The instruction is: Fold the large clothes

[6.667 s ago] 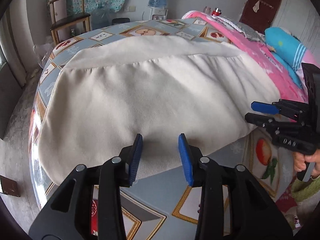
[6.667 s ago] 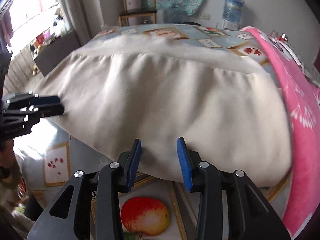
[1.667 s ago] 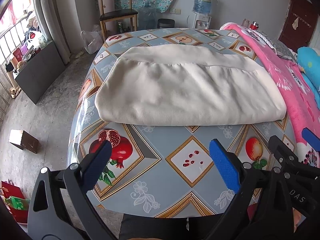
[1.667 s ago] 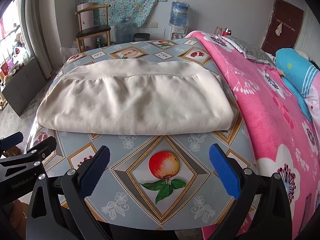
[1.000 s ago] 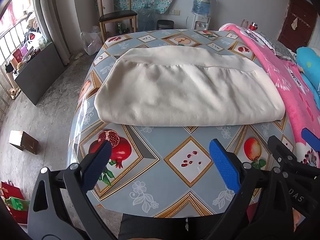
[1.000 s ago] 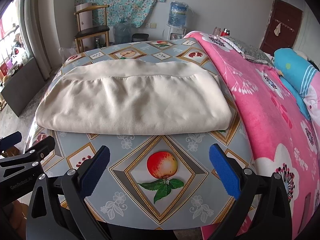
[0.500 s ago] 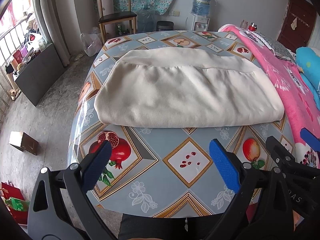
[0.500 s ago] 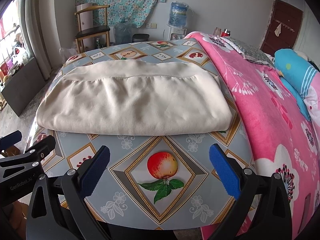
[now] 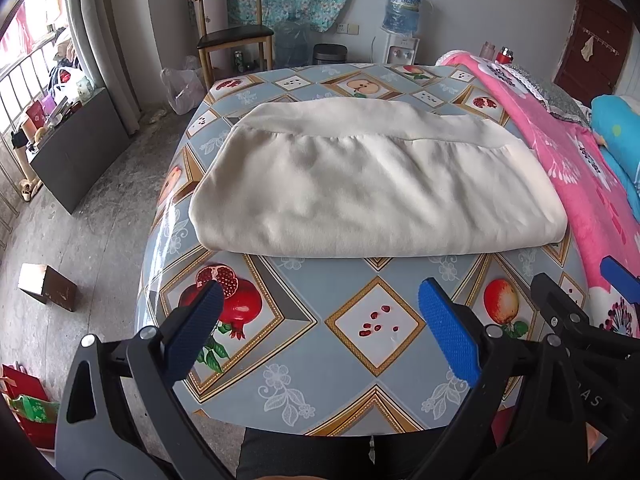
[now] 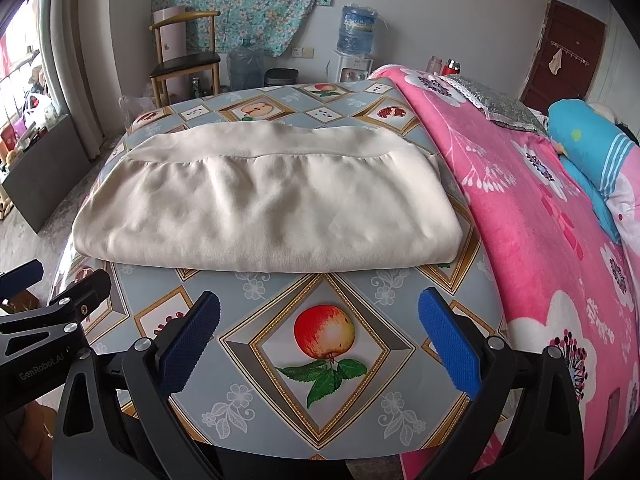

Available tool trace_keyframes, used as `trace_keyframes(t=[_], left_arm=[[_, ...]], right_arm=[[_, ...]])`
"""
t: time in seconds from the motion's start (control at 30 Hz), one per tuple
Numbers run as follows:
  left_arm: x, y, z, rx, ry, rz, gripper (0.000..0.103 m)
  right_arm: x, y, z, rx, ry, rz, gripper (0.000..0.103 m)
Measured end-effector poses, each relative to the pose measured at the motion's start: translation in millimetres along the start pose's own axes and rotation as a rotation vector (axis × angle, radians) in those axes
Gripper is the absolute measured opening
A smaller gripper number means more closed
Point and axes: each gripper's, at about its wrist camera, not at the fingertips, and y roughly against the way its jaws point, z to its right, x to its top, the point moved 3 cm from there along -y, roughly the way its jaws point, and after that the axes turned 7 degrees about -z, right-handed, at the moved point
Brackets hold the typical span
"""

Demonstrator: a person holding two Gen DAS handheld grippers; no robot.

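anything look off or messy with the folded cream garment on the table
Nothing stands out. The cream garment lies folded flat on the fruit-print table, edges fairly even, only light wrinkles. Left gripper and right gripper are open, clear of it.

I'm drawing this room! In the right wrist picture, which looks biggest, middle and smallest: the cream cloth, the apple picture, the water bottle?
1. Cream cloth, by far the largest.
2. Apple picture.
3. Water bottle, which looks only a little smaller than the apple; it stands far back by the wall, so nearness makes that pair unsure.
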Motion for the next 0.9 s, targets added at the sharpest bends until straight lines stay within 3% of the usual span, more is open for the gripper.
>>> trace_keyframes(t=[0.9], left_arm=[[4.8,0.4,1.2,-0.001,0.008,0.002,0.094]], right_arm=[[0.0,1.0,0.2,0.000,0.000,-0.004,0.097]])
